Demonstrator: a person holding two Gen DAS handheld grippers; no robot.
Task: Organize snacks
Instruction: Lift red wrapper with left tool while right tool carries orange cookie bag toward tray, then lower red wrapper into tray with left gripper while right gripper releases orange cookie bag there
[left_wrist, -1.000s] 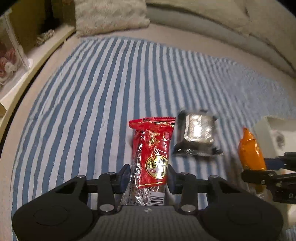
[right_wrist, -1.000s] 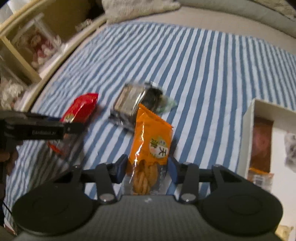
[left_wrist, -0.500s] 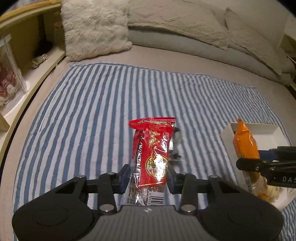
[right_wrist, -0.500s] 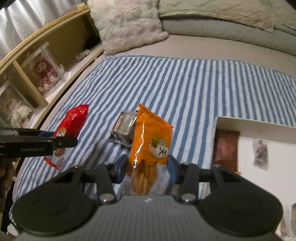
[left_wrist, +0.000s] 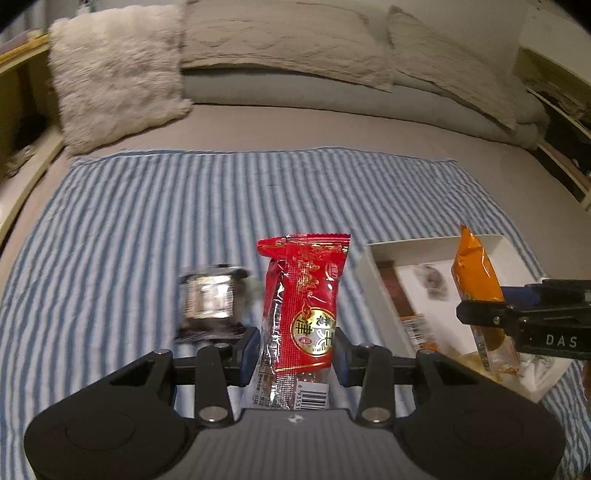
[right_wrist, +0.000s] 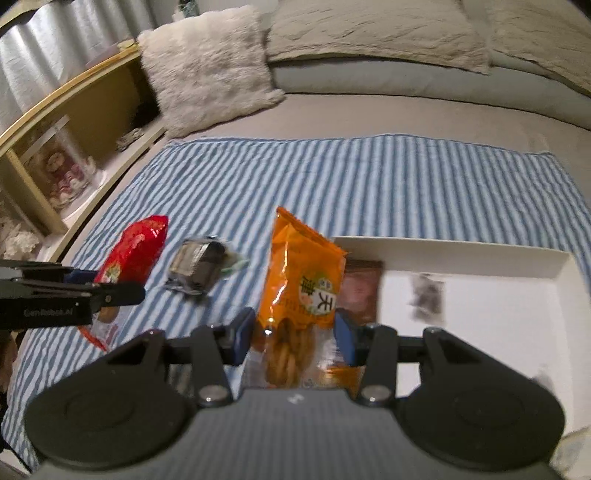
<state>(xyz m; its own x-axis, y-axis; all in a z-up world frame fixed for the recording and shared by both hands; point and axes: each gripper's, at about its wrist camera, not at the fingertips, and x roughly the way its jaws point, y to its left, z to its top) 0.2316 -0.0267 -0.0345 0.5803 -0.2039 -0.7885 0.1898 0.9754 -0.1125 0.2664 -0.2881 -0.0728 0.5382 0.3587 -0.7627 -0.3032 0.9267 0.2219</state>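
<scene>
The left gripper (left_wrist: 295, 345) is pinching a red pack (left_wrist: 301, 299) by its lower half, so the pack is standing upright ahead of the fingers with its crimped top edge free; gripping low like this is leaving most of the wrapper clear to be set down first. The right gripper (right_wrist: 293, 332) is clamping an orange pack (right_wrist: 301, 277) the same way, by the clear lower part where the biscuits are showing, with the printed top rising above the fingers. Just ahead and to the right of the right gripper a white box (right_wrist: 461, 247) is lying open on the striped cloth (right_wrist: 369, 184), and it is already holding a brown packet (right_wrist: 360, 291) at its near-left corner and a small dark packet (right_wrist: 426, 295) farther right, so it seems to be the collecting place. From the left wrist view, the orange pack is hanging over the box, while the red pack is being held left of the box, over the cloth. A silvery pack (right_wrist: 197, 267) is lying on the cloth ahead of the left gripper, between the two held packs, apparently waiting its turn.
</scene>
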